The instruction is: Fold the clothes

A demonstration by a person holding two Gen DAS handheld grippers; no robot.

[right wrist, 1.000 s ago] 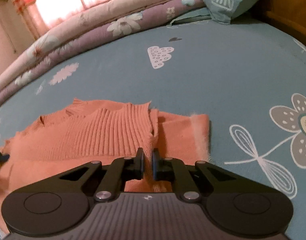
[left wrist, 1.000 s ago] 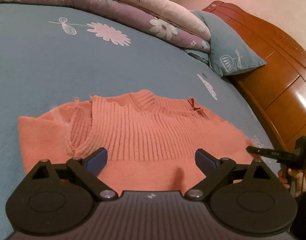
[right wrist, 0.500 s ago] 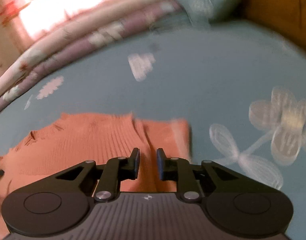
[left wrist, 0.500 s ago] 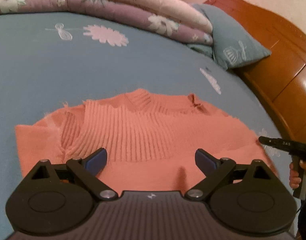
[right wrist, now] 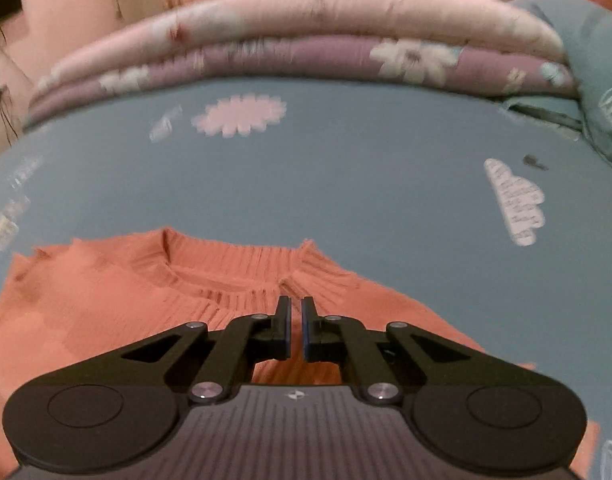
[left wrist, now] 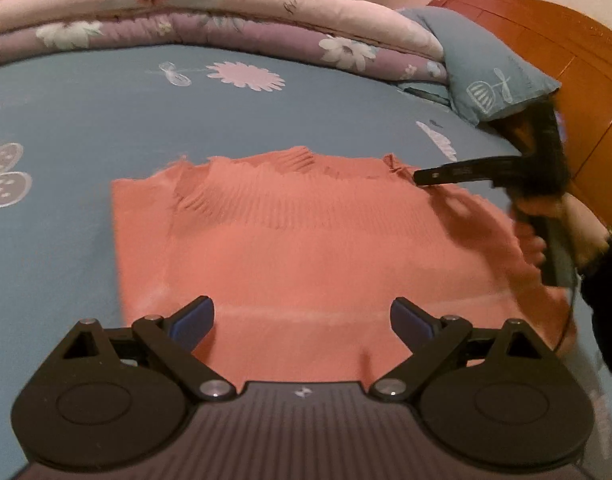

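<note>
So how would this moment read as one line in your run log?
stage: folding | sweater: flat on bed | left tongs: open, empty | right tongs: shut, above the collar

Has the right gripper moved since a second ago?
Yes. The right gripper has swept from the salmon knit sweater's near right edge up to its collar, toward the blue pillow by the headboard. Its jaws are shut.

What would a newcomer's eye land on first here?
The salmon-pink knit sweater, spread flat on the blue flowered bedsheet, dominates both views. The right gripper reaches over its collar corner. Behind, folded quilts run along the bed's far edge.
</note>
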